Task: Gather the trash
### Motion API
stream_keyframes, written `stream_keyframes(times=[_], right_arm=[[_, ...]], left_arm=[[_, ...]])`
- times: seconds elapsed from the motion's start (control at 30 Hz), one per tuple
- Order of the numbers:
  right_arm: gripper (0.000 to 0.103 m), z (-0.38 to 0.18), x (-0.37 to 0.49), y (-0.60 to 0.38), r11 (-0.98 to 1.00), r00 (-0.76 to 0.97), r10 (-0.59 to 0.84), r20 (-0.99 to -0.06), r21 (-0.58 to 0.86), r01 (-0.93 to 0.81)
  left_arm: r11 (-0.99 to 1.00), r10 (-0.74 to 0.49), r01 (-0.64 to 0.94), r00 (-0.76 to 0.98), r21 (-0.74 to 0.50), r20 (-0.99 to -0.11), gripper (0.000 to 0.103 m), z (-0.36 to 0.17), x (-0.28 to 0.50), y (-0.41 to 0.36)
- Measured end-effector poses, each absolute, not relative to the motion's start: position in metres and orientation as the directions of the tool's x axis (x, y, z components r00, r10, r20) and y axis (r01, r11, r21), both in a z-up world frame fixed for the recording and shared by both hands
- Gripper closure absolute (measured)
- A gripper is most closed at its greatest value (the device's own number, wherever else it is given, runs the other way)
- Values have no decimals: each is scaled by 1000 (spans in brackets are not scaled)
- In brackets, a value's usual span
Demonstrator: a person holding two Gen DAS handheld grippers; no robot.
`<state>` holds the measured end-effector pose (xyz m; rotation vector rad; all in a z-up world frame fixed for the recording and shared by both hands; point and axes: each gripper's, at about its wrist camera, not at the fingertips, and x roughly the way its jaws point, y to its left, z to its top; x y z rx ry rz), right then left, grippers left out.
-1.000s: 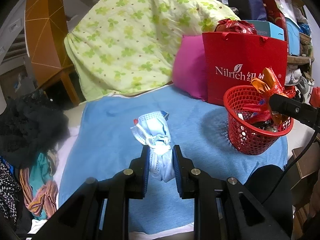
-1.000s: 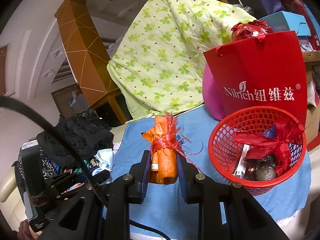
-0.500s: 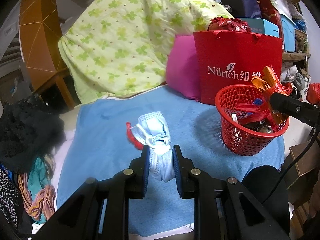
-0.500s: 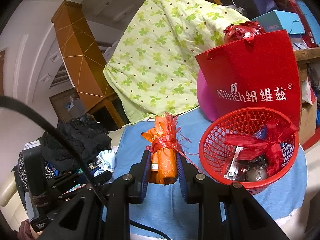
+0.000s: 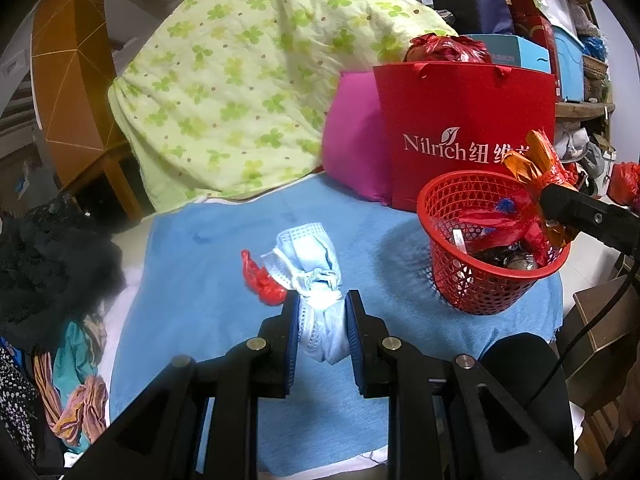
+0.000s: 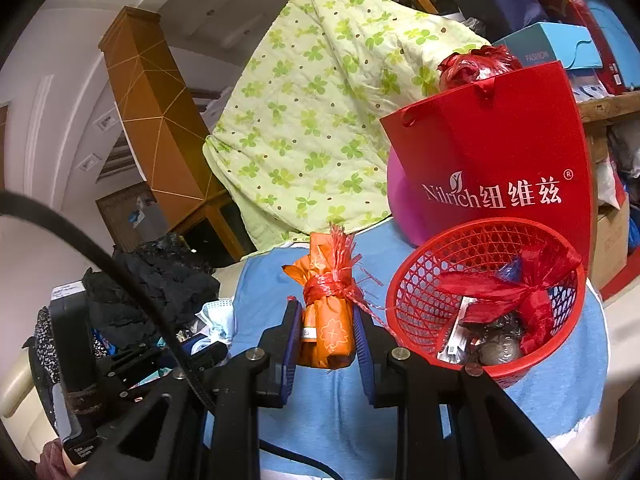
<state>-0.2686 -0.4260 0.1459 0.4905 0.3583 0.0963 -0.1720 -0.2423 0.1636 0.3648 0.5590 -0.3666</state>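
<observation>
Both grippers are carrying trash: the left gripper (image 5: 320, 320) is clamping a mask (image 5: 316, 280), the right gripper (image 6: 326, 340) an orange packet (image 6: 326, 328) beside the basket (image 6: 420, 280). Next likely: moving each over the basket rim, then letting go.

Light: indoor, fairly bright, even; source not visible.
Shadows: soft, dark patch on blue cloth (image 5: 224, 280) left of red basket (image 5: 448, 208); dim under gripper arms.
Glare: slight sheen on red bag (image 6: 500, 140), no blowout.
Focus: centre sharp in both views; bag lettering readable.
Edges: strong fisheye bend, black vignette at corners, detail smears twd rim.
Colour: saturated, warm cast.
</observation>
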Motion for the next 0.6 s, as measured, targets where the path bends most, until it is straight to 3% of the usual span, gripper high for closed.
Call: stream_keyframes(times=[0.6], right_arm=[[75, 141, -283, -439, 867, 939, 142, -312, 497, 34]], left_arm=[[852, -254, 463, 773, 243, -581, 79, 161, -174, -260]])
